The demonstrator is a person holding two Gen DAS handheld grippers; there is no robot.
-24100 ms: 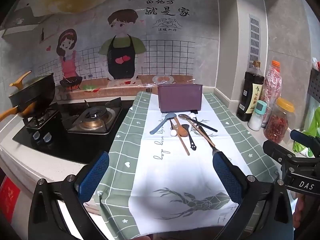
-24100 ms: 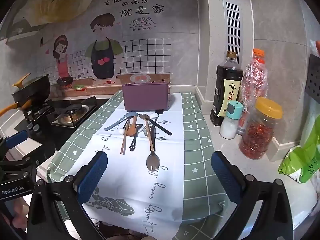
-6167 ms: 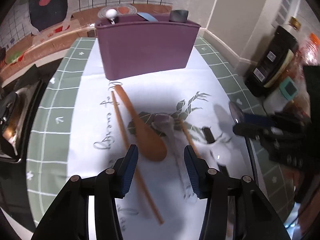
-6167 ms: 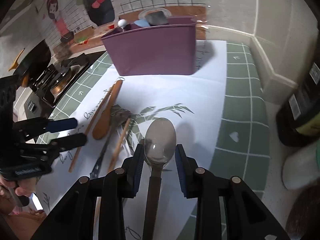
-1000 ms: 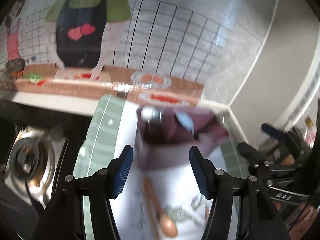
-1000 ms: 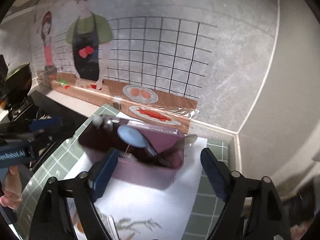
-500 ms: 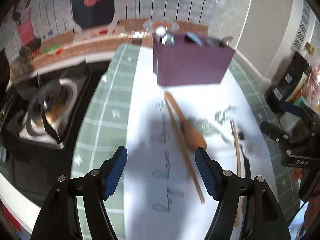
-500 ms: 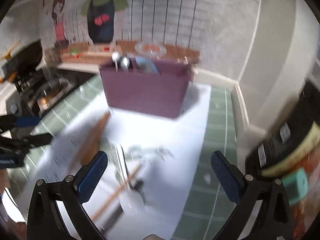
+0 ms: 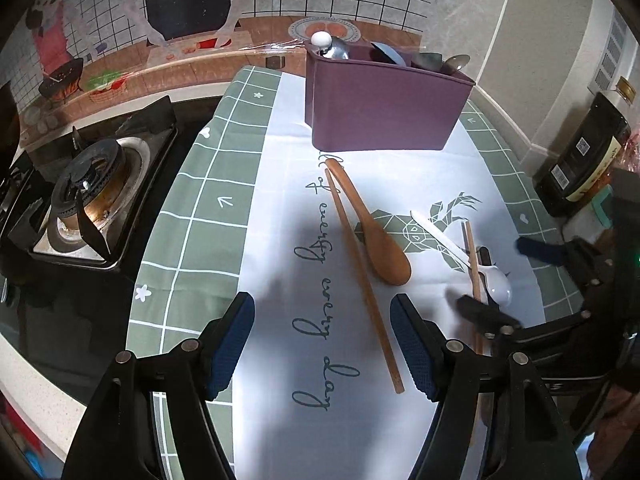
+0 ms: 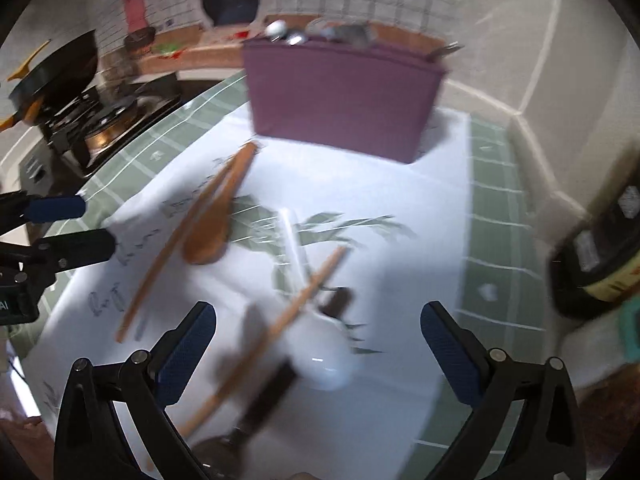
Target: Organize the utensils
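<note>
A purple utensil holder [image 9: 384, 104] stands at the back of the cloth with several utensils in it; it also shows in the right wrist view [image 10: 340, 100]. On the cloth lie a wooden spoon [image 9: 376, 236], a wooden chopstick [image 9: 364, 280], a white spoon [image 9: 476, 264], a second chopstick [image 9: 474, 268] and a dark-handled utensil [image 10: 264, 404]. My left gripper [image 9: 322, 344] is open and empty above the chopstick. My right gripper [image 10: 318, 354] is open and empty above the white spoon [image 10: 320, 352].
A gas stove [image 9: 88, 200] sits left of the green and white cloth [image 9: 200, 208]. A dark soy sauce bottle [image 9: 584, 160] and a teal-capped jar [image 10: 628, 328] stand at the right by the wall. A black pan [image 10: 52, 72] sits on the far burner.
Both grippers have dropped lower and closer to the cloth. The right view is still blurred by motion. Both stay open and empty.
</note>
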